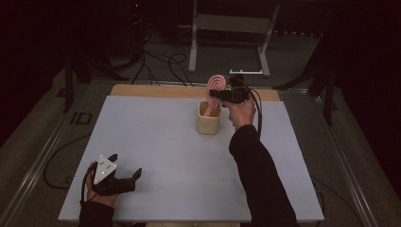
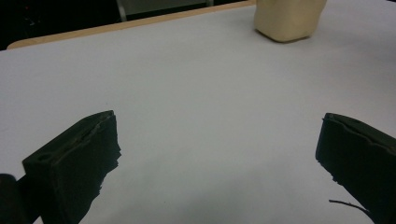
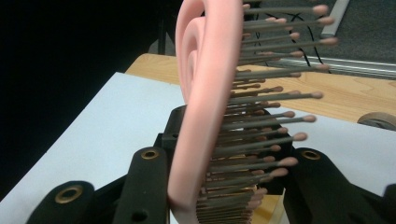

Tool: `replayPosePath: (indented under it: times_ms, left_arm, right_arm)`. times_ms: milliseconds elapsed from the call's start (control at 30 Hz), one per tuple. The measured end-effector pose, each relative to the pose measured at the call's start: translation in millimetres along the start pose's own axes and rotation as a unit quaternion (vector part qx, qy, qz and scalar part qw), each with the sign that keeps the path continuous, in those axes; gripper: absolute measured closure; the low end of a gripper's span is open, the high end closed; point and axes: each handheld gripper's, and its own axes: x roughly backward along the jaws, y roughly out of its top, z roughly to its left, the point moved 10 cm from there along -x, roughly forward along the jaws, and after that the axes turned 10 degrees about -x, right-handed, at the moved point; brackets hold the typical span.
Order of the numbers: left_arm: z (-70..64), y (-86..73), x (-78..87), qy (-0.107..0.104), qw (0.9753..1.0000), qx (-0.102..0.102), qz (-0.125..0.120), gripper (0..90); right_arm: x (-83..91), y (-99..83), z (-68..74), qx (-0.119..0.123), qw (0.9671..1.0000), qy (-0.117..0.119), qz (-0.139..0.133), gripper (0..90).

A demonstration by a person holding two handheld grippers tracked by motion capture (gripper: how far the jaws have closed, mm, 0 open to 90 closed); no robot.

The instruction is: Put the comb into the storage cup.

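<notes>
I have the right claw up at the far side of the desk, about one o'clock from the desk's middle, clamped on a pink hairbrush. In the high view the brush stands nearly upright with its oval head on top and its handle end down inside a small beige container, which sits on the desk just below the claw. From the right gripper view I see the brush edge-on between my two black jaws: the pink back faces nine o'clock, and the rows of grey bristles with rounded pink tips point to three o'clock. The jaws press in on either side of the head's lower part.

My left claw rests low at the near-left corner of the desk, around seven o'clock, well apart from the container. Its jaws are spread wide with nothing between them; in the left gripper view I see bare pale desk between them and the beige container off at one o'clock.
</notes>
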Motion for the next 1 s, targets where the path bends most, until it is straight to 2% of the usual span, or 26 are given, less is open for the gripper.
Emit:
replayPosePath:
  times_ms: [567,1000]
  left_arm:
    - [0.2,-0.3,-0.4,-0.001,1.0,0.0,0.001,0.3]
    - [-0.1,-0.2,-0.4,-0.001,1.0,-0.001,0.001,0.3]
  right_arm:
    - [-8.3,-9.6,-5.0,-0.004,1.0,-0.004,0.005,62.9]
    - [-14.7,-13.2,-2.4,-0.005,1.0,-0.002,0.008,62.5]
